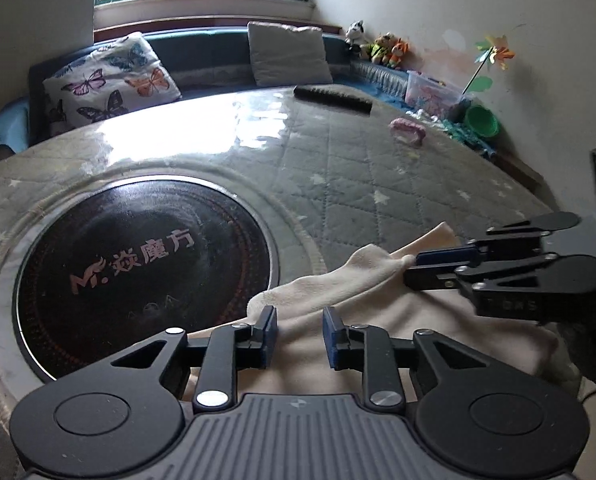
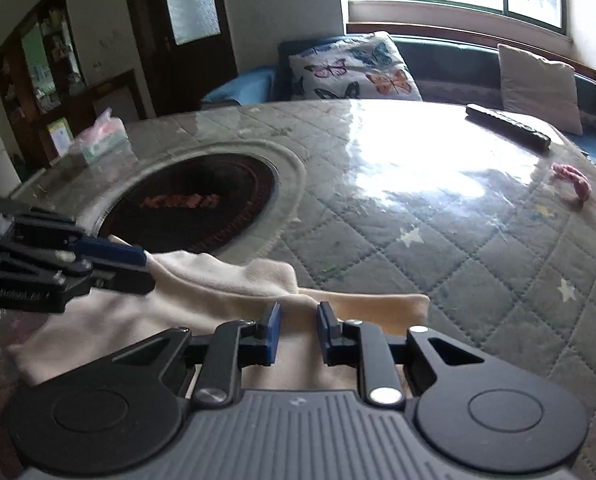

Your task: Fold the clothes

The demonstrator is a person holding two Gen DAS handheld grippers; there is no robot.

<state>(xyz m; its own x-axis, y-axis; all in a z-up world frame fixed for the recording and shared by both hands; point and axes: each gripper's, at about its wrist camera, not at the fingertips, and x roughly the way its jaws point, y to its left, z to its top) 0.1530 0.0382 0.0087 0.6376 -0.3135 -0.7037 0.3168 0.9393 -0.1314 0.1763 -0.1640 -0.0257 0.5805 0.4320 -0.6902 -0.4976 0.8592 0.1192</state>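
Note:
A cream garment (image 1: 338, 292) lies bunched on the near part of the quilted table, also in the right wrist view (image 2: 226, 284). My left gripper (image 1: 300, 330) hovers over its left part with the jaws a little apart and nothing between them; in the right wrist view it shows at the left (image 2: 144, 266). My right gripper (image 2: 297, 326) sits over the garment's right part, jaws a little apart, cloth below the gap. In the left wrist view the right gripper (image 1: 412, 266) touches the garment's raised fold.
A round black cooktop (image 1: 146, 272) is set into the table (image 1: 358, 168). A remote (image 1: 332, 98) and a pink item (image 1: 408, 130) lie at the far side. A tissue pack (image 2: 102, 140) sits at the left edge. A sofa with pillows (image 1: 110, 80) lies beyond.

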